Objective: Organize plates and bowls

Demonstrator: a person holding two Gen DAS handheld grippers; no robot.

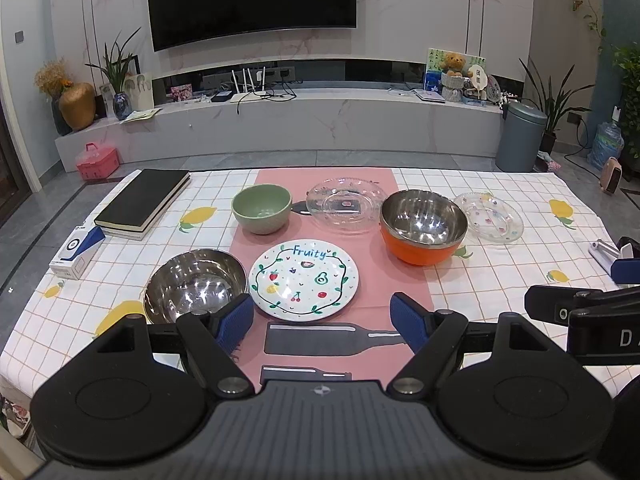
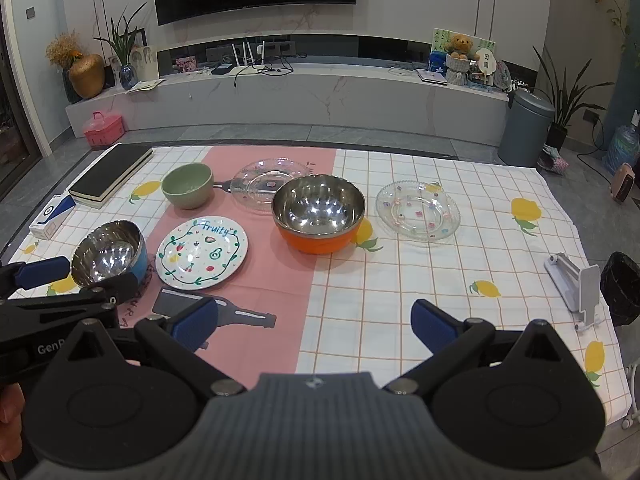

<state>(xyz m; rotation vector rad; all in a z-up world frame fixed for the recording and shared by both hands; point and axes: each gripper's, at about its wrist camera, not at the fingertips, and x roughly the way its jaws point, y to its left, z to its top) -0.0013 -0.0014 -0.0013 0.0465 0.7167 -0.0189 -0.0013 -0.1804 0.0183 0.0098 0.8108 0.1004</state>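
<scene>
A checked, lemon-printed cloth with a pink runner (image 1: pixel 332 184) covers the surface (image 2: pixel 480 272) before a marble television wall. Both grippers' jaws gape wide, empty, above round steel bowls, apparently glass plates and a painted plate (image 1: pixel 303 278).

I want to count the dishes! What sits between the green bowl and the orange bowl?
A clear glass plate sits between the green bowl and the orange bowl; both wrist views show it.

The left hand-held gripper (image 1: pixel 322 318) hides the near rim of the blue-sided steel bowl (image 1: pixel 195 284).
</scene>
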